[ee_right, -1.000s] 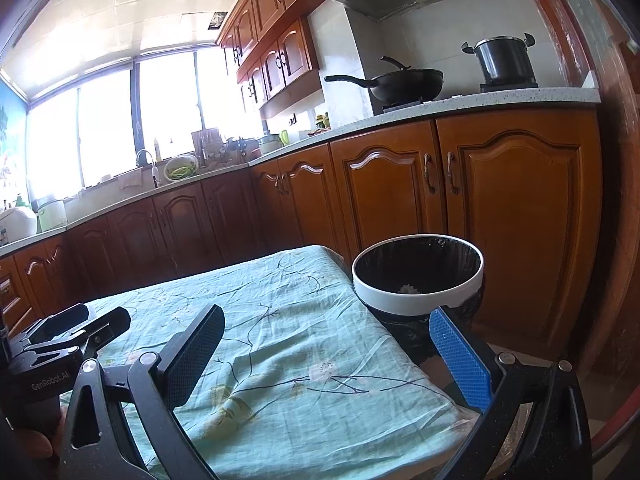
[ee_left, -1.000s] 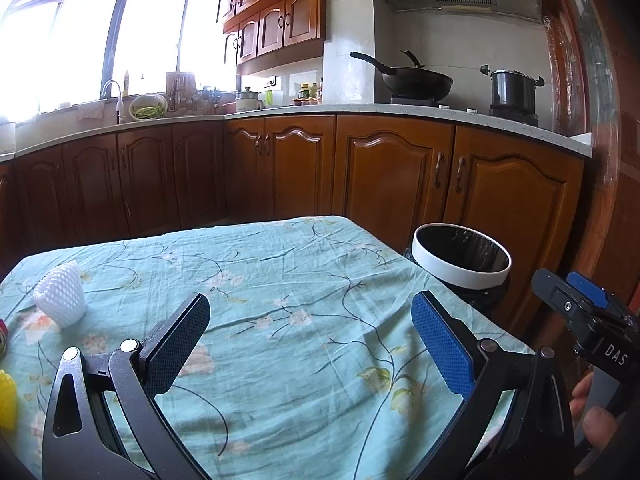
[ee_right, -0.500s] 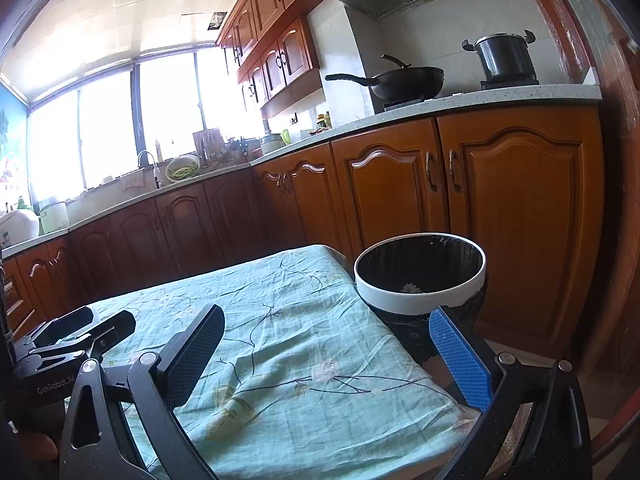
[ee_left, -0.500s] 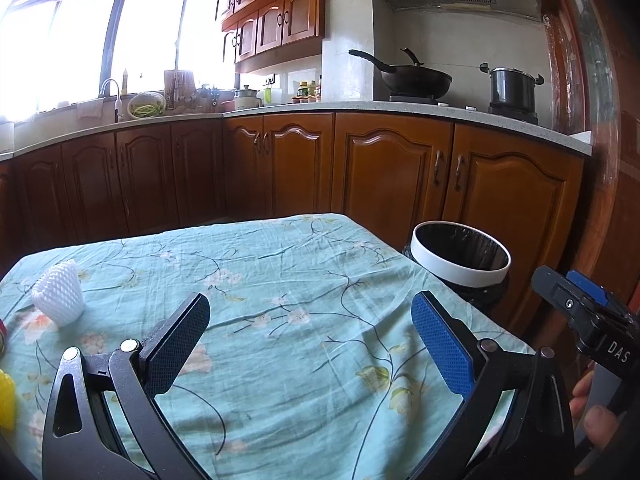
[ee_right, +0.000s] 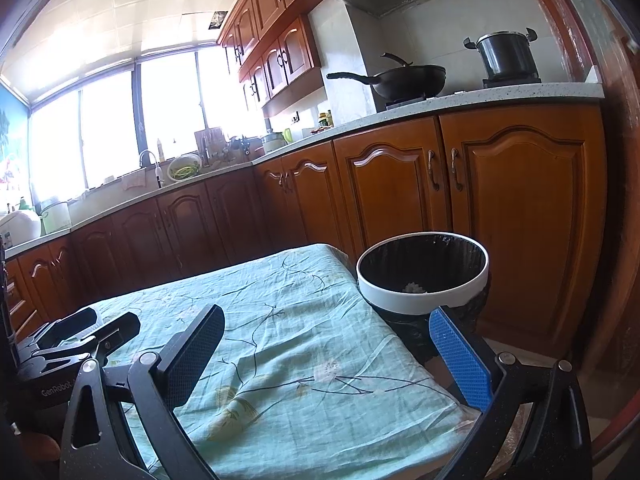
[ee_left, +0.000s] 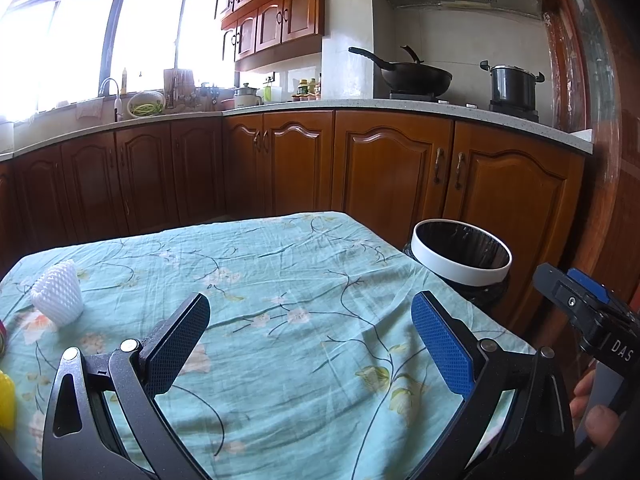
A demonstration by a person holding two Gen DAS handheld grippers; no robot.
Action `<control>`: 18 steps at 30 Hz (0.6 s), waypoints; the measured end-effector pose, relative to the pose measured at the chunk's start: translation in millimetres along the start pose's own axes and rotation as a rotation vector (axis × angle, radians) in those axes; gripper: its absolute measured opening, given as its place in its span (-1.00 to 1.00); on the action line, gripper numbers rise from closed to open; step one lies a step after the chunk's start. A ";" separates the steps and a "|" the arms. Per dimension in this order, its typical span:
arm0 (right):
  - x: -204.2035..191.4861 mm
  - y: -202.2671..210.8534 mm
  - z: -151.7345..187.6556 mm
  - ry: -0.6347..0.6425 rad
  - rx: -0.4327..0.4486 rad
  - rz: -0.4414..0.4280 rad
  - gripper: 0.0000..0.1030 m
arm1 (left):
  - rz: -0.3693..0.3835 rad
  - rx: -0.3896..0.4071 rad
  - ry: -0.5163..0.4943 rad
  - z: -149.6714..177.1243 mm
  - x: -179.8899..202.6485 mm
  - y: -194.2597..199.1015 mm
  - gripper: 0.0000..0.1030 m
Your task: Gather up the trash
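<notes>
A white foam fruit net (ee_left: pixel 58 298) stands on the teal flowered tablecloth (ee_left: pixel 280 280) at the far left. A yellow object (ee_left: pixel 6 400) and a red one (ee_left: pixel 2 336) peek in at the left edge. A black-lined trash bin with a white rim (ee_left: pixel 460 256) stands beside the table's right end; it also shows in the right wrist view (ee_right: pixel 422 276), with a small white scrap inside (ee_right: pixel 412 288). My left gripper (ee_left: pixel 312 344) is open and empty over the table. My right gripper (ee_right: pixel 328 356) is open and empty above the table's right edge, near the bin.
Wooden kitchen cabinets (ee_left: pixel 392 176) and a countertop with a wok (ee_left: pixel 412 76) and a pot (ee_left: pixel 512 84) run behind the table. The left gripper's body (ee_right: pixel 68 344) shows at the left of the right wrist view.
Both views have shifted only slightly; the right gripper has eased a little. Nothing was taken hold of or let go.
</notes>
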State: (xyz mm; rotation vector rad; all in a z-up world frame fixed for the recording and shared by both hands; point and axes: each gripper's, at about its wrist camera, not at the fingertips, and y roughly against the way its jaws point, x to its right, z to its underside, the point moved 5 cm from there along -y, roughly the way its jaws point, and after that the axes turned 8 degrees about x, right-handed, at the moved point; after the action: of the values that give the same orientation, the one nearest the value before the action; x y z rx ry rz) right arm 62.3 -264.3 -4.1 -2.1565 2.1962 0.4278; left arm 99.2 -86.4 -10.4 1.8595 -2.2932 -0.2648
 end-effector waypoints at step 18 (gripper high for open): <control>3.4 -5.9 0.2 -0.019 -0.016 -0.011 1.00 | -0.001 -0.009 -0.003 2.9 0.8 -3.2 1.00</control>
State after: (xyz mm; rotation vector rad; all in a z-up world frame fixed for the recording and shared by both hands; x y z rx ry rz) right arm 67.9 -267.6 -5.9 -2.1619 2.1775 0.4656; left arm 101.3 -87.7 -14.0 1.8575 -2.2891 -0.2778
